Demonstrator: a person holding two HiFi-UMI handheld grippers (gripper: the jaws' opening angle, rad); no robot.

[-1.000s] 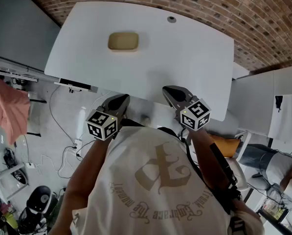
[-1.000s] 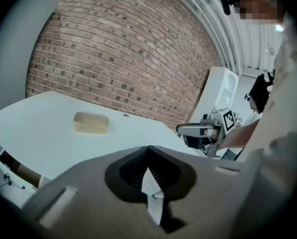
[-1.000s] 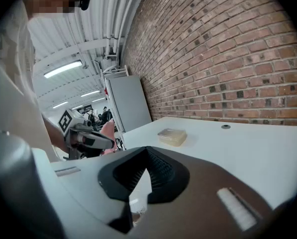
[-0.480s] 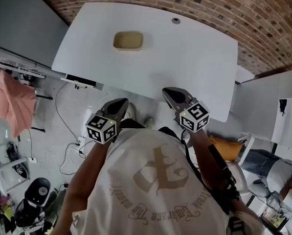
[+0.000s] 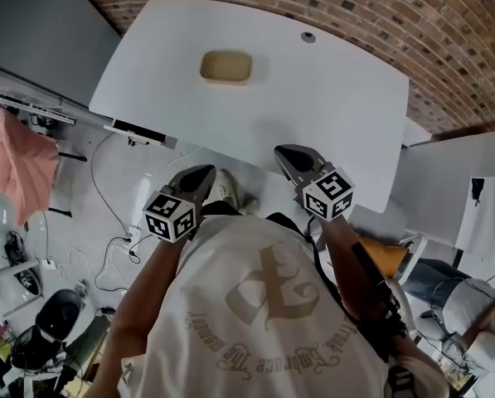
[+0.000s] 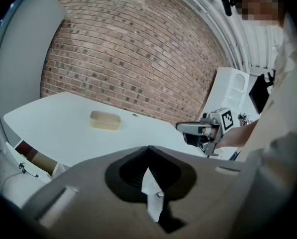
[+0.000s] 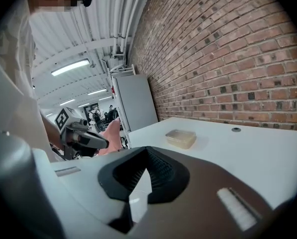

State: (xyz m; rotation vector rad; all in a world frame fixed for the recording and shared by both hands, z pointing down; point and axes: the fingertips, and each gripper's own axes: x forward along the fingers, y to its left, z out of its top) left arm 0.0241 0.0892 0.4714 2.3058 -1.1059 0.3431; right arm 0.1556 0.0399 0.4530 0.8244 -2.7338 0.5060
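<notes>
Lying well ahead on the white table [image 5: 313, 98], long side across, the tan plastic box [image 5: 226, 66] sits straighter before the left gripper [image 5: 201, 176] than the right gripper [image 5: 288, 155]. Both are pressed together, empty.

Tan container [image 5: 225, 66], white table [image 5: 330, 123], red-brown brick wall [image 5: 413, 15].

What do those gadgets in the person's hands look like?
The left gripper and right gripper are dark, beak-shaped tools with ribbed black pads inside the jaws. Each carries a white cube of black square markers. The person wears a pale printed T-shirt.
</notes>
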